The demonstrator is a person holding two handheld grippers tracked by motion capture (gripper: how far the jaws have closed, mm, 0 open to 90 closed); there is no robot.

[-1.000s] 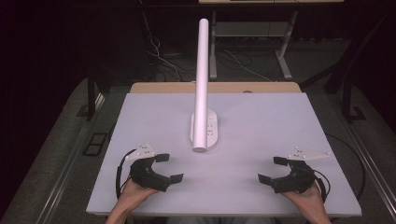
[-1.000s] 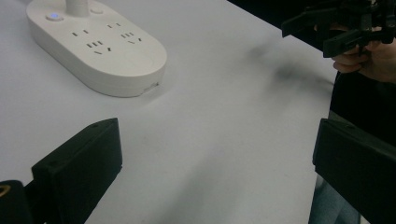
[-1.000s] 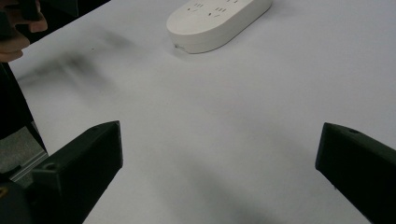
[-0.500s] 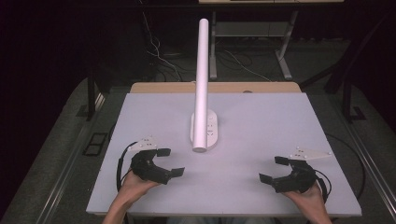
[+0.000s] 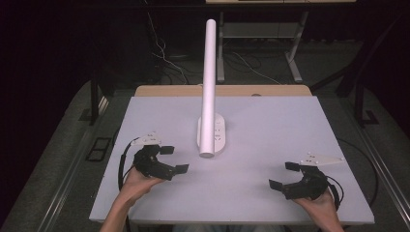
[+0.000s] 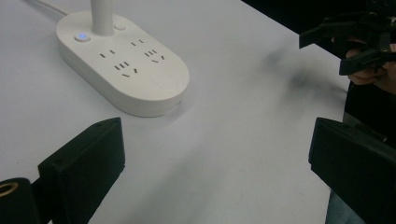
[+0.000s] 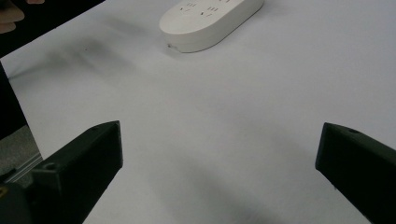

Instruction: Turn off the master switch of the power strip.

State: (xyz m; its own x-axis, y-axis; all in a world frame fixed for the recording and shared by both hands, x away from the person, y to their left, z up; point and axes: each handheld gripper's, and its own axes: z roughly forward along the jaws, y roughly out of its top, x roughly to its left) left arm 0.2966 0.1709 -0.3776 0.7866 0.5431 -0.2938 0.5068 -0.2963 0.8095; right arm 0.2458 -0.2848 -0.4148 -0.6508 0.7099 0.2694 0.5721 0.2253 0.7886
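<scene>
High view shows nothing begun: the white power strip [image 5: 212, 137] sits untouched mid-desk [image 5: 270, 125], left gripper [image 5: 172, 158] at eight o'clock and right gripper [image 5: 285, 175] at four o'clock, both spread wide, empty.

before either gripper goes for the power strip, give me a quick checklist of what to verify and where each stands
1. Left gripper open and empty: ok, fingers spread wide with nothing between them.
2. Right gripper open and empty: ok, the same.
3. Path from each gripper to the white power strip: ok, bare table lies between.
4. Power strip lies flat on the table: ok.
5. Strip powered: blue light lit at its far end, so treat it as live; not ok for careless contact with the sockets.
6. White upright tube rising from the strip: whether it is fixed to it, cannot tell.
</scene>
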